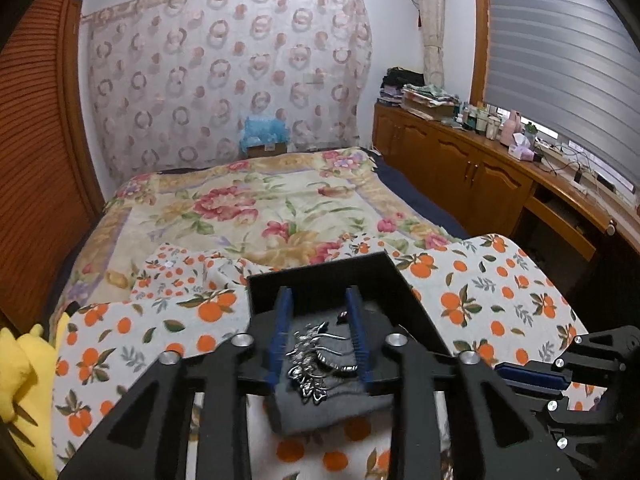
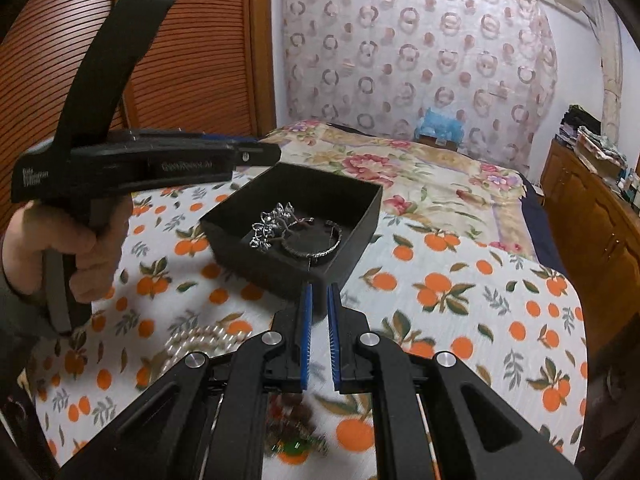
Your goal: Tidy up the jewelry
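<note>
Two silver pieces, a leafy ornament (image 2: 274, 222) and a bangle (image 2: 316, 242), lie inside the black box (image 2: 362, 216) on the orange-print cloth (image 2: 480, 280), gathered for tidiness. Above them the left claw (image 1: 318, 332) stands open, gripping nothing. The right claw (image 2: 319, 320) waits nearly closed and empty by the box's near corner, pearls (image 2: 200, 342) unsorted beside it.

Landmark: open box (image 2: 296, 216), standing on the tablecloth (image 2: 460, 280). In it lie a bangle (image 2: 316, 246) and, touching its left side, a leaf-shaped ornament (image 2: 272, 224). Nearer the camera, left of the box: a pearl strand (image 2: 200, 342). Behind the box: the bed (image 2: 420, 176).
</note>
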Demonstrator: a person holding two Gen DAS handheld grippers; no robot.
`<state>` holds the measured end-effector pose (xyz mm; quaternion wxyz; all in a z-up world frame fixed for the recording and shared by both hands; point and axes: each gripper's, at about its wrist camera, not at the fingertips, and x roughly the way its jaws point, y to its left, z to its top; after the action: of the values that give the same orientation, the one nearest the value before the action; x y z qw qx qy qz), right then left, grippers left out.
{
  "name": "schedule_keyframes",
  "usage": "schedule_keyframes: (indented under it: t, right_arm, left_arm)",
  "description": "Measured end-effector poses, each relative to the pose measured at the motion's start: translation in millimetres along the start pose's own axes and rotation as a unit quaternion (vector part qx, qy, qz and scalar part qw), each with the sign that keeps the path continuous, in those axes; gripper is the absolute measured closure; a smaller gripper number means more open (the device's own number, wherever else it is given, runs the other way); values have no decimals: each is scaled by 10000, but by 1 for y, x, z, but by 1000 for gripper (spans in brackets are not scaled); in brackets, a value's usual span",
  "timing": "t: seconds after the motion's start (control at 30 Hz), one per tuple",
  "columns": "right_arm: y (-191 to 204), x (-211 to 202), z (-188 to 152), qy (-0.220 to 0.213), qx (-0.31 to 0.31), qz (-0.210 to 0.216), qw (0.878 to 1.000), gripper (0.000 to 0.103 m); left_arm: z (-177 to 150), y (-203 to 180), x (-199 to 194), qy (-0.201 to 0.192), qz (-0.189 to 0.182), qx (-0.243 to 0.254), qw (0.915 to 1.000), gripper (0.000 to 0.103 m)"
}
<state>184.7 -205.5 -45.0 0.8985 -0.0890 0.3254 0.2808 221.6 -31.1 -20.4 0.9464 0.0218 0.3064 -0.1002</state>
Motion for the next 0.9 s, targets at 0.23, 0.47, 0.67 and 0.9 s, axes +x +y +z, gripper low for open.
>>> schedule_keyframes:
  t: [0.23, 0.47, 0.67, 0.9]
  right_arm:
    - [2, -20, -22, -19, 73, 9, 10000, 87]
    - [-4, -31, -44, 144, 85, -128, 9998, 71]
    - [-5, -17, -56, 429, 292, 165, 9985, 67]
    - [-8, 2, -58, 646, 628, 366, 9953, 67]
  left_arm:
    - [-30, 1, -34, 190, -91, 132, 9997, 74]
    - [-76, -2, -54, 436, -326, 152, 9984, 66]
    - [-99, -6, -55, 582, -501, 39, 9970, 66]
    - [-110, -13, -54, 669, -573, 54, 9961, 66]
